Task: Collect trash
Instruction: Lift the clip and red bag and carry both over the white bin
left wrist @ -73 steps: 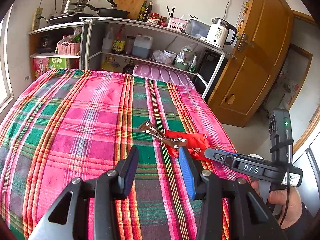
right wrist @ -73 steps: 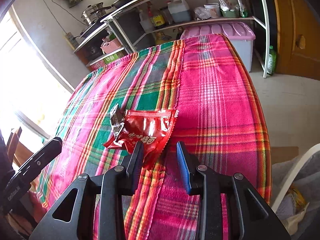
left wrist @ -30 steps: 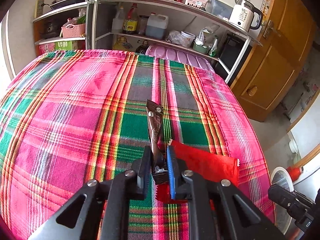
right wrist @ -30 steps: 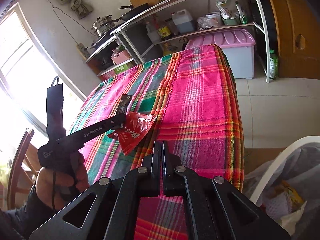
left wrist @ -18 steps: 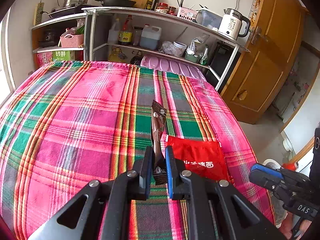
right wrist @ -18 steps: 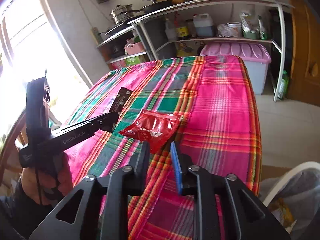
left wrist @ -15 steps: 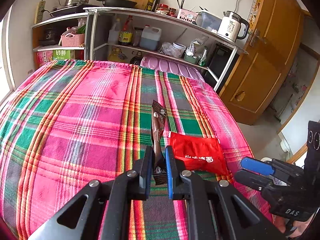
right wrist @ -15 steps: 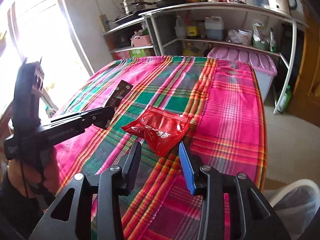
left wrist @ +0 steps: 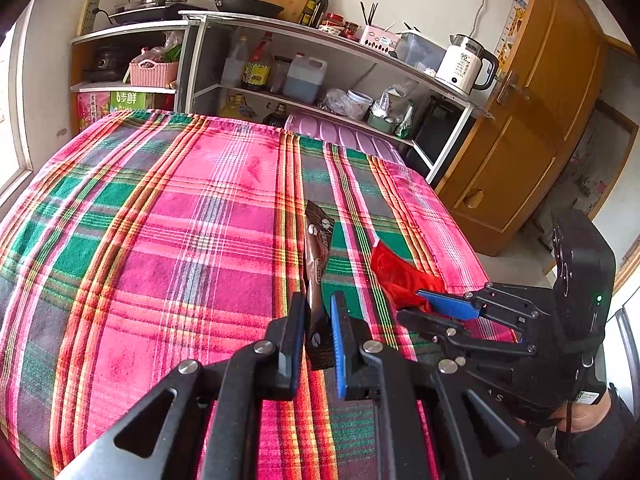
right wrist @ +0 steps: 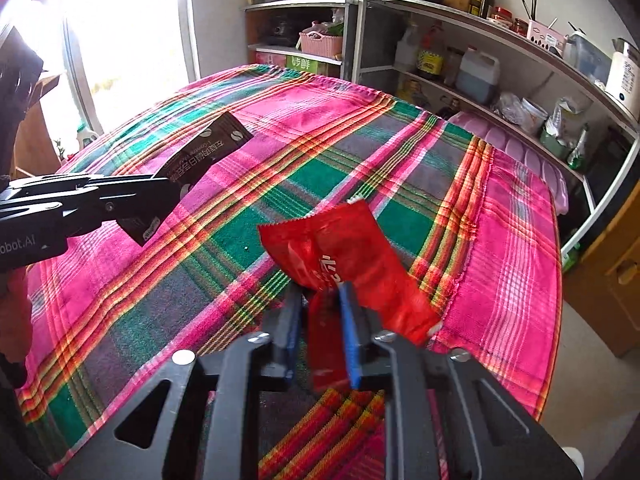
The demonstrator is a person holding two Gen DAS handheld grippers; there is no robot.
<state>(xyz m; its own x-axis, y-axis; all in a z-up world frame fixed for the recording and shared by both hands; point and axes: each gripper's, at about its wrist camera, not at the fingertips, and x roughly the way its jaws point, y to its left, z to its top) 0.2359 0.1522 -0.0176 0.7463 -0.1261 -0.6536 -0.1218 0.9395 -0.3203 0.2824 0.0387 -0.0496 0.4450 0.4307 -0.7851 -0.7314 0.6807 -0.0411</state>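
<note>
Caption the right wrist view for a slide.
Right gripper closing on red wrapper; left gripper holds brown sachet.

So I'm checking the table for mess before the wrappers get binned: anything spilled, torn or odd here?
Nothing spilled on the plaid cloth. The brown wrapper is clamped in the left gripper. The red packet sits crumpled and twisted between the right gripper jaws as they close.

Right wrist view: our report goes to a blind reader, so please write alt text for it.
The right claw is closing on a red wrapper above a pink-and-green plaid tablecloth. At left, the left claw holds a brown wrapper; kitchen shelves stand behind.
</note>
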